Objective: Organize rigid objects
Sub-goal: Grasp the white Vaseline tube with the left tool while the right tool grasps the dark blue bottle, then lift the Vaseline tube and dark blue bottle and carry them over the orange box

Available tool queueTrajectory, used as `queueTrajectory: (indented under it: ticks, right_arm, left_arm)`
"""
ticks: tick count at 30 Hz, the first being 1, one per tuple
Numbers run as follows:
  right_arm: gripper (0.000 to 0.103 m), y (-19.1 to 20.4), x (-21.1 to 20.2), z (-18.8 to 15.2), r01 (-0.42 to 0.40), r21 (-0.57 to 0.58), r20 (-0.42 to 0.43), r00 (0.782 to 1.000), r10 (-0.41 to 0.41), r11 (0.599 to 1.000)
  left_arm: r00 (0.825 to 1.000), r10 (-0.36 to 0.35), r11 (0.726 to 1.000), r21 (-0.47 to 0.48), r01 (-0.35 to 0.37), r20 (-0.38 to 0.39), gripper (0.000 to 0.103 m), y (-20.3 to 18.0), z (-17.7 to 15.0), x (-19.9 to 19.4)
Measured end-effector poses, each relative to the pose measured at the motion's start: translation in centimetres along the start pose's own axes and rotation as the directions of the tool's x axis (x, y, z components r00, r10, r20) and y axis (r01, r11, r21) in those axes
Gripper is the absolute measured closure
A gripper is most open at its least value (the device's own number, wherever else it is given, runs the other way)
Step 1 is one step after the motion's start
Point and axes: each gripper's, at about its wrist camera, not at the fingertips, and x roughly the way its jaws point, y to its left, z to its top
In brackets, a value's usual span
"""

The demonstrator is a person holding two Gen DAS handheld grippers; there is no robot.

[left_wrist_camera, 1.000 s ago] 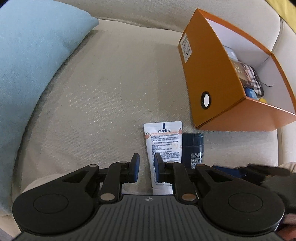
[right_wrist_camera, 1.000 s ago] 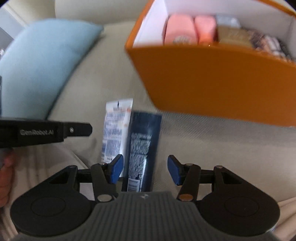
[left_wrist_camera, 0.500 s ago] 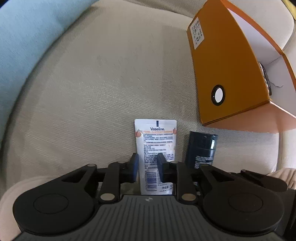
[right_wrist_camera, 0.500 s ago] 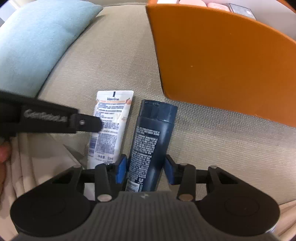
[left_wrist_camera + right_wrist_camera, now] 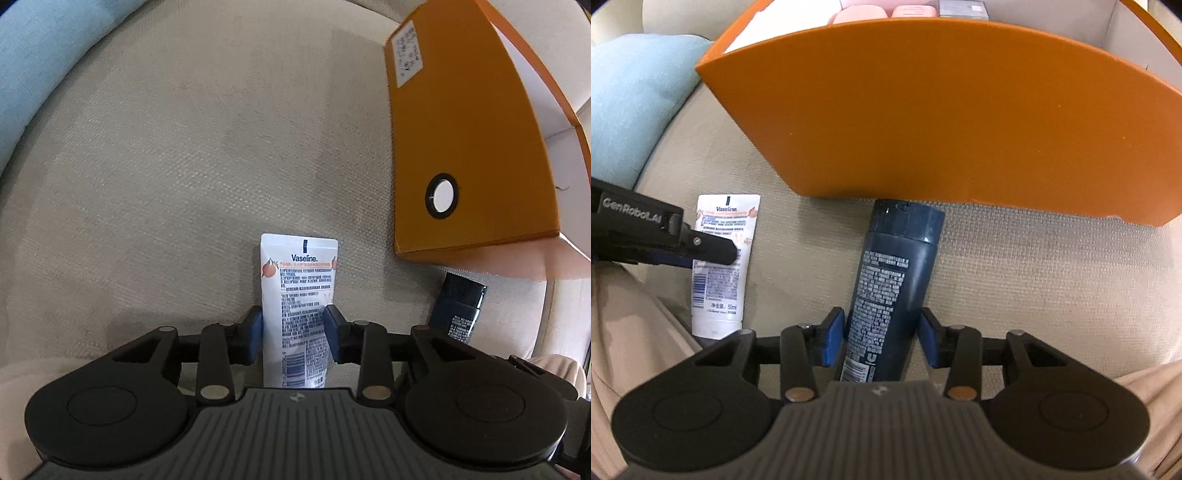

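Note:
A white Vaseline tube (image 5: 299, 310) lies on the beige sofa seat; my left gripper (image 5: 293, 338) has its blue pads against both sides of it. The tube also shows in the right wrist view (image 5: 722, 258), with the left gripper's finger over it. A dark blue bottle (image 5: 890, 291) lies beside it, cap toward the orange box (image 5: 942, 110); my right gripper (image 5: 881, 339) is closed around its lower body. The bottle shows at the right in the left wrist view (image 5: 458, 314).
The orange box (image 5: 461, 147) stands on the seat just beyond both items and holds pink and patterned packages (image 5: 871, 9). A light blue cushion (image 5: 631, 103) lies at the left. Beige cloth (image 5: 639, 350) lies near the grippers.
Both grippers moved forward and down over their items. The left jaws widened and now bracket the tube; the right jaws closed in on the bottle, which has shifted away from the tube toward the box.

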Motion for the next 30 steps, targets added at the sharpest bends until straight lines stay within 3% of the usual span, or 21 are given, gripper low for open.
queueTrajectory:
  ticks: [7,11,14,23,30]
  right_arm:
    - [0.057,-1.5,-0.8,-0.9,-0.033,0.01,0.002,0.999,0.033,0.999]
    - [0.056,-2.8,-1.2,-1.2,-0.061,0.047,0.009,0.998,0.061,0.997]
    - [0.055,-3.8,-1.4,-1.4,-0.084,0.081,0.013,0.996,0.083,0.993]
    - [0.058,-3.3,-0.3,-1.3,-0.097,0.066,0.021,0.995,0.096,0.993]
    - [0.06,-2.9,-0.1,-0.4,-0.114,0.057,0.046,0.993,0.111,0.992]
  left_arm:
    - [0.996,-0.014,0.99,0.141,0.001,0.092,0.081,-1.8,-2.4,-1.5]
    - [0.993,-0.056,0.976,0.214,0.033,0.103,0.082,-3.6,-4.2,-1.1]
    - [0.993,-0.043,0.965,0.263,0.012,0.114,0.082,-5.2,-5.7,-0.3]
    - [0.989,-0.051,0.965,0.263,0.013,0.139,0.084,-5.7,-6.1,-0.8]
    - [0.974,-0.087,0.966,0.257,0.031,0.209,0.085,-6.3,-7.4,-2.1]
